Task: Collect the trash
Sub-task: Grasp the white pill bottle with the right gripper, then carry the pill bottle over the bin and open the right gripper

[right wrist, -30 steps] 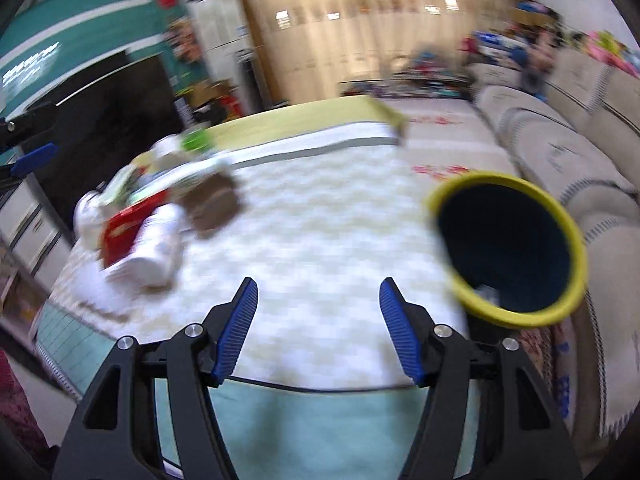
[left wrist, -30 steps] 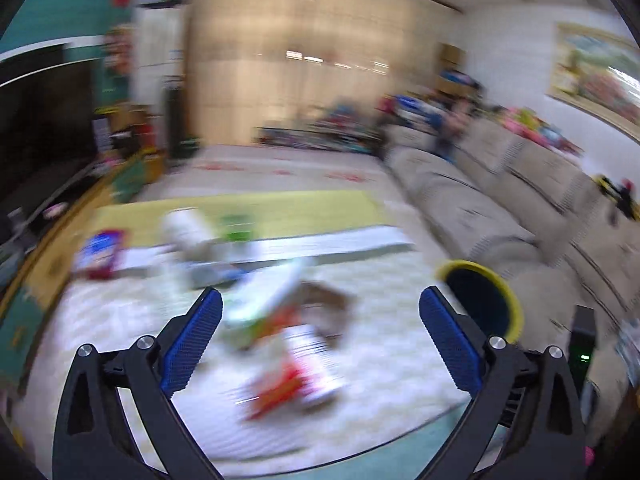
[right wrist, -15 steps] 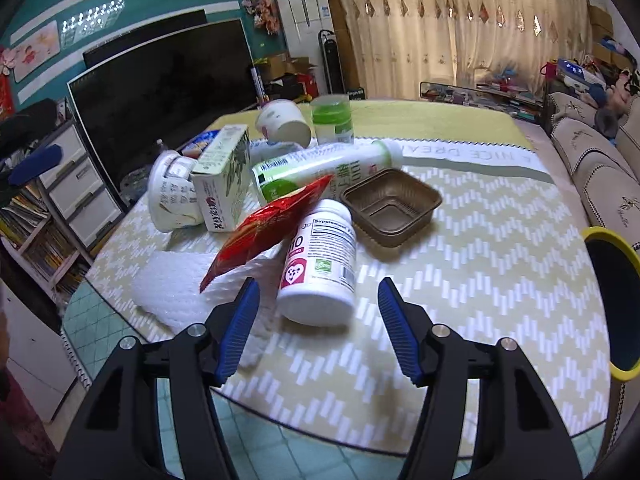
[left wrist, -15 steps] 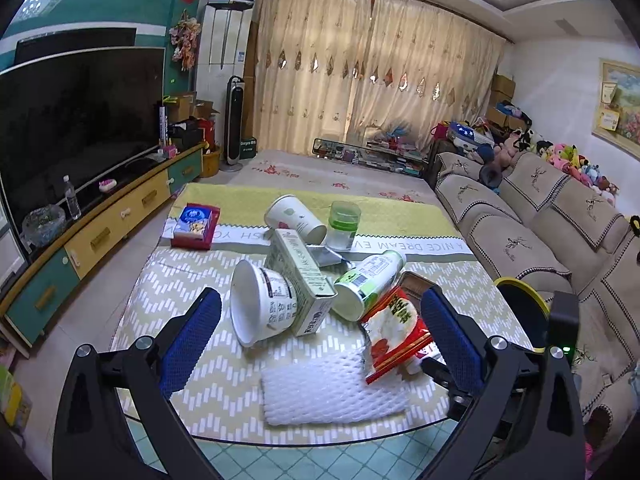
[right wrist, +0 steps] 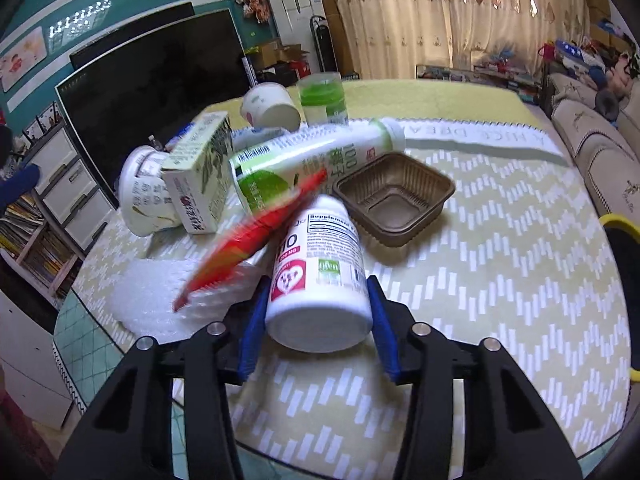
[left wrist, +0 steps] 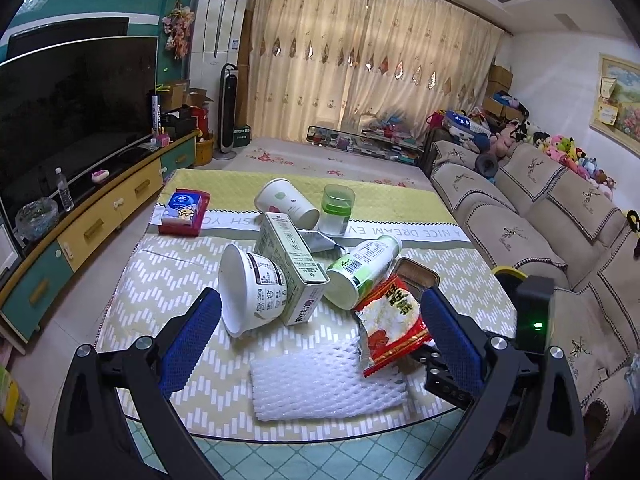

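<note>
A desk (left wrist: 168,280) under a yellow-green zigzag cloth carries a heap of trash. A white foam sheet (left wrist: 324,384) lies at its near edge, a tipped white noodle cup (left wrist: 250,292) against a green-and-white carton (left wrist: 292,264). The left gripper (left wrist: 320,336) hovers, jaws wide apart. The right gripper (right wrist: 318,320) has its jaws closed against a white supplement bottle (right wrist: 320,276) lying on its side beside a brown plastic tray (right wrist: 394,196).

The tabletop (right wrist: 500,280) is covered in a pale yellow and white zigzag pattern. A white supplement bottle (right wrist: 320,280) is marked with a red label, a snack packet (left wrist: 394,320) is printed red, and a tray (right wrist: 394,196) is coloured brown.
</note>
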`<state>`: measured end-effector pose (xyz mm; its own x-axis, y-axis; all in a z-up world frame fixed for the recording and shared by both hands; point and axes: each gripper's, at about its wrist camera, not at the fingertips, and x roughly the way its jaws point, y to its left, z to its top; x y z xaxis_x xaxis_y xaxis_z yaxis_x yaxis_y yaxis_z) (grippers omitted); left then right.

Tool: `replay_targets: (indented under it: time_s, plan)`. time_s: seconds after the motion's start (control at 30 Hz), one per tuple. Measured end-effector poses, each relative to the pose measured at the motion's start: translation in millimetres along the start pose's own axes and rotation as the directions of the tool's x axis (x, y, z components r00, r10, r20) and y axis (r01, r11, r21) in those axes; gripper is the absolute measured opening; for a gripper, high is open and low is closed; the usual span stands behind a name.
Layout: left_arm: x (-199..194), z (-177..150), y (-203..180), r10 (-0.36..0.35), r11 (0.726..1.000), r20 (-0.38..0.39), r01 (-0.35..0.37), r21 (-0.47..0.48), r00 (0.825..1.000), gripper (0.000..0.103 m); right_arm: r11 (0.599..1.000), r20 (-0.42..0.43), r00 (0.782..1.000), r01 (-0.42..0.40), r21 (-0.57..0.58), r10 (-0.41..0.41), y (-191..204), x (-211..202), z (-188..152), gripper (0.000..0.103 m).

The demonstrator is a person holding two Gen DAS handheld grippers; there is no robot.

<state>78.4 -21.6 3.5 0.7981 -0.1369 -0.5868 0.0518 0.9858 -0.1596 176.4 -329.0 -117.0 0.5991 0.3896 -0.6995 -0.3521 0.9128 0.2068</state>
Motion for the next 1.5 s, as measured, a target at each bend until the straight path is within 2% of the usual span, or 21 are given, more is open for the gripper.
replay_targets:
  time_s: [0.23,0.47,0.63,0.73,0.87,0.97,1.13,1.33,1.5]
  plan:
    - [12.7,-3.4,-5.7,-0.01,1.0,-0.023,0.01,0.0,1.0,0.098,1.0,0.068,0.998,-0.01,0.013,0.009,-15.9,-40.5,-1.7,0.045]
    - [23.7,-7.8,-18.5,-0.024,0.999,-0.045,0.026,0.027,0.999,0.098,0.998,0.102,0.995,-0.006,0.055,0.001,-38.7,-70.1,-7.6,0.045]
    - [33.0,-11.6,-30.4,-0.032,0.998,-0.068,0.036,0.053,0.997,0.098,0.994,0.135,0.99,0.027,0.102,-0.041,-63.1,-86.9,-9.9,0.045]
    - [41.8,-14.7,-38.9,-0.041,0.997,-0.089,0.047,0.069,0.995,0.098,0.985,0.15,0.984,0.076,0.153,-0.099,-88.7,-94.6,-11.2,0.045]
    - [56.4,-19.2,-51.1,-0.058,0.994,-0.123,0.069,0.089,0.991,0.098,0.959,0.143,0.971,0.157,0.235,-0.194,-129.7,-100.9,-14.4,0.045]
    - [67.9,-22.2,-61.1,-0.066,0.991,-0.148,0.083,0.108,0.987,0.098,0.923,0.12,0.953,0.232,0.307,-0.279,-168.0,-103.5,-19.7,0.045]
    - [84.3,-26.5,-74.5,-0.074,0.987,-0.182,0.098,0.13,0.98,0.098,0.87,0.066,0.927,0.32,0.376,-0.37,-216.0,-99.7,-26.6,0.045]
    - [96.1,-28.8,-87.0,-0.073,0.982,-0.209,0.107,0.155,0.975,0.098,0.811,-0.005,0.904,0.386,0.439,-0.428,-265.3,-85.3,-35.0,0.045]
    - [102.1,-31.3,-97.9,-0.078,0.977,-0.223,0.119,0.179,0.972,0.098,0.787,-0.025,0.897,0.401,0.469,-0.442,-284.7,-79.5,-36.2,0.049]
